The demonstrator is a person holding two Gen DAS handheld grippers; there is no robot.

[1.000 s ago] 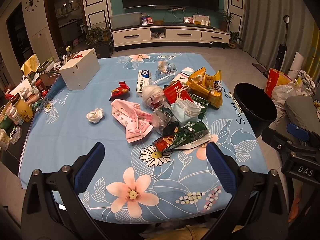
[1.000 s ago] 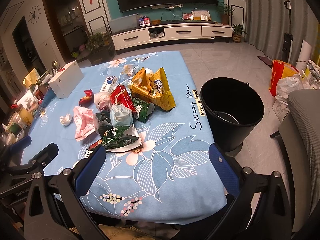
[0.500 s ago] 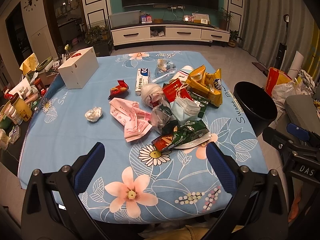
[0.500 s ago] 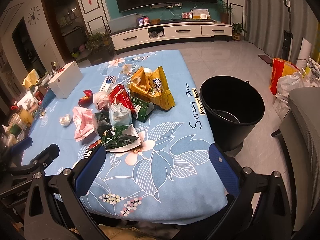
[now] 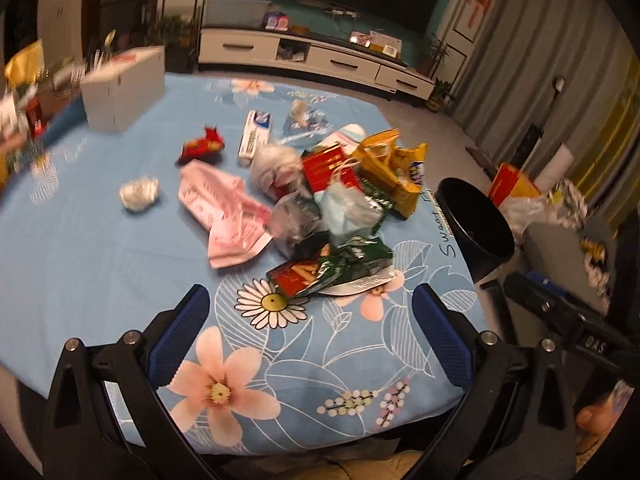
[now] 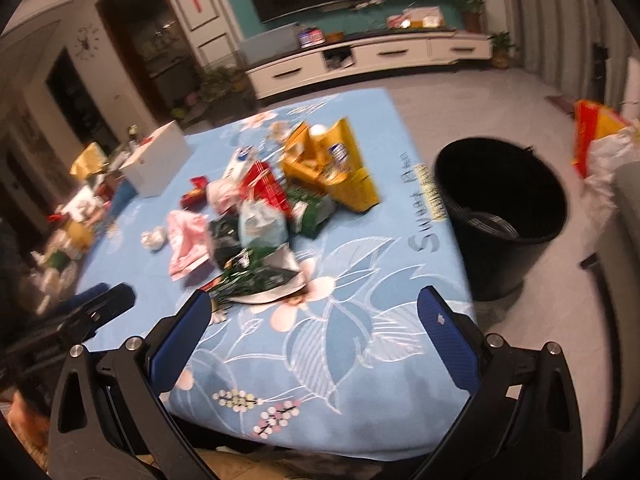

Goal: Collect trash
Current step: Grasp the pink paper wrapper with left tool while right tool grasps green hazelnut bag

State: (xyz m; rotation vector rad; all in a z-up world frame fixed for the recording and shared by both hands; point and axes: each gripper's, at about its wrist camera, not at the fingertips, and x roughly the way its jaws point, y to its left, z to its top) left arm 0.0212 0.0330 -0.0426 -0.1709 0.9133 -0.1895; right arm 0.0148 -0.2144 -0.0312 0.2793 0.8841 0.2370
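Both grippers gape wide and hold nothing: the left gripper and the right gripper hover over the near edge of the blue floral table. The trash pile lies at 12 o'clock (blurred), the black bucket at 2 o'clock.

in front of the open left gripper the tablecloth is free; further ahead the green wrapper and trash heap block, black bucket to its right.
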